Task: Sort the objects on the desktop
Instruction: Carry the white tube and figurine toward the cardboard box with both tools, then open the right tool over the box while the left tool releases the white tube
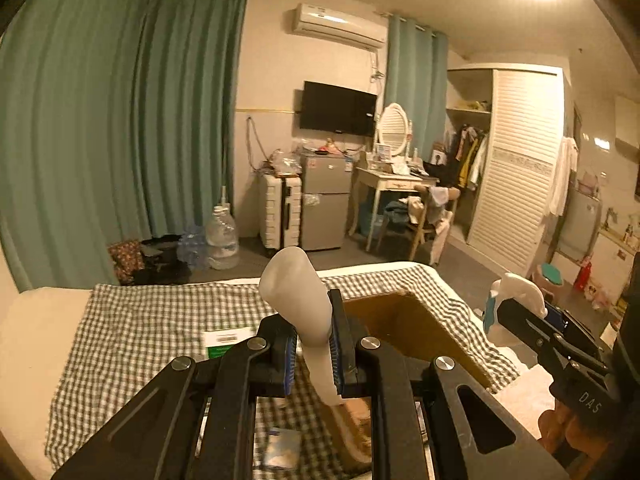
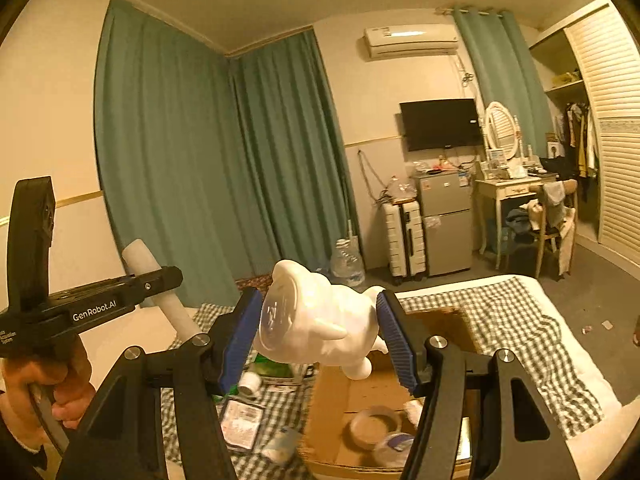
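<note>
My left gripper is shut on a white tapered tube-like object, held up above the checked cloth; it also shows in the right wrist view. My right gripper is shut on a white figurine with a clear face dome, held above an open cardboard box. The figurine and right gripper show at the right of the left wrist view. The box holds a tape roll and other small items.
A checked cloth covers the bed. Packets, a small white bottle and a green item lie left of the box. A green-and-white card lies on the cloth. Fridge, suitcase, desk and chair stand beyond.
</note>
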{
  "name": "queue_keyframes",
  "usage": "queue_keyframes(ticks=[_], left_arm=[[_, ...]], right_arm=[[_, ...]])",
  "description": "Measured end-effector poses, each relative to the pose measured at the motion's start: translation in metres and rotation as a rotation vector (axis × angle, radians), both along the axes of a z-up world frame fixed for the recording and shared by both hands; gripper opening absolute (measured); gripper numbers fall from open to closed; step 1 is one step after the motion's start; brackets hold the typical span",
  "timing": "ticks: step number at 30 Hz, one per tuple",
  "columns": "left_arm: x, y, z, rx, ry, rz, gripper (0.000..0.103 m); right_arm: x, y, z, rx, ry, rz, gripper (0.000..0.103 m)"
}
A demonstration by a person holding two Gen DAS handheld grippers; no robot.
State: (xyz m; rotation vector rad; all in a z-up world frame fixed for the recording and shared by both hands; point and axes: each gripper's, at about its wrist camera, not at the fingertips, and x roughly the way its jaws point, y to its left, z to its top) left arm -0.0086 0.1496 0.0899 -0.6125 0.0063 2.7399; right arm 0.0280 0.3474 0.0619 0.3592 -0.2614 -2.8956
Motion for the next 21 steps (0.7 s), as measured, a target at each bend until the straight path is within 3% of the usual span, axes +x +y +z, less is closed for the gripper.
queue_keyframes(ticks=[9, 21], left_arm=[[-0.018, 0.058, -0.035, -0.033, -0.047, -0.077, 0.014], [-0.062, 0.108, -0.123, -0.080, -0.175, -0.139, 0.014]], right_arm=[[-0.006, 0.044, -0.012, -0.032, -0.027, -0.066, 0.059], [-0.046, 0.066, -0.054, 0.000, -0.141, -0.050, 0.059]])
